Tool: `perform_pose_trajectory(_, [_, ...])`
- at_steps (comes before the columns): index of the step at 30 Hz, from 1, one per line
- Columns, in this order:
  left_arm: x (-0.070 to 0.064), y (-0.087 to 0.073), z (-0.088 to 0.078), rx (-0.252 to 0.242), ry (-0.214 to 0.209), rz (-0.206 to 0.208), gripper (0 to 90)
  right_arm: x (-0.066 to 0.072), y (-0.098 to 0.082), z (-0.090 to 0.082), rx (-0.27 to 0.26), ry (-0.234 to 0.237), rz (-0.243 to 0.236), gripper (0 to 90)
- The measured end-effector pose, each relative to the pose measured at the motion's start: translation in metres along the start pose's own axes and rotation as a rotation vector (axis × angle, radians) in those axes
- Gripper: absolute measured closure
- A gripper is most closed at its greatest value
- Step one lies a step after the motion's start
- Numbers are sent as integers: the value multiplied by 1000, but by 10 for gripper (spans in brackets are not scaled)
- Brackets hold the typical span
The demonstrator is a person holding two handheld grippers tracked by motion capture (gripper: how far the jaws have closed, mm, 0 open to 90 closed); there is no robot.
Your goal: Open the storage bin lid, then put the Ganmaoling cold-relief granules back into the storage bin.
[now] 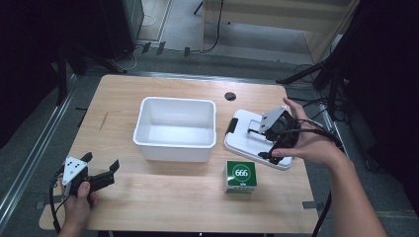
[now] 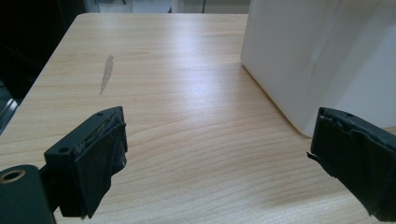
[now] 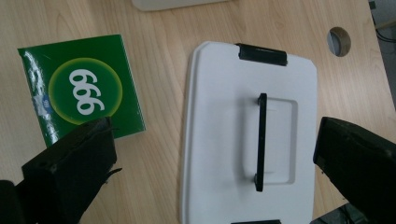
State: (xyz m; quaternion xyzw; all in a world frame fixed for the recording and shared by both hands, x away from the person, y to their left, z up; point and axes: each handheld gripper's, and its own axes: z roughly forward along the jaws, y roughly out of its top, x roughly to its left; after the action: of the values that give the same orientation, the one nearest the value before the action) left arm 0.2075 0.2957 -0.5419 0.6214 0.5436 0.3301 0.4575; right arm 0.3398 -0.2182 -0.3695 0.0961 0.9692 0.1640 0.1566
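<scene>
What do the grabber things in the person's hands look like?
Each gripper, left and right, is black with two chunky padded jaws, a grey three-cornered plate on top and a black trailing cable. The forearms are bare, no sleeves.

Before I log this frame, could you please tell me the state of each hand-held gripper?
Left hand-held gripper: open, holding nothing.
Right hand-held gripper: open above the white lid, holding nothing.

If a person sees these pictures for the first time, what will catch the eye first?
Probably the green box marked 666, bright on the wooden table near its front edge. Behind it, the empty white bin sits mid-table. To the bin's right lies its white lid with a black handle, and the open right gripper hovers over it.
</scene>
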Motion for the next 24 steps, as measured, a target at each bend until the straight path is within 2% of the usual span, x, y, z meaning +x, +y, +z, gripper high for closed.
perform_pose_trajectory(14, [-1, 0, -1, -1, 2, 6, 45, 18, 7, 5, -4, 23, -41, 0])
perform_pose_trajectory(24, [-1, 0, 0, 0, 6, 5, 45, 35, 11, 16, 1, 60, -74, 0])
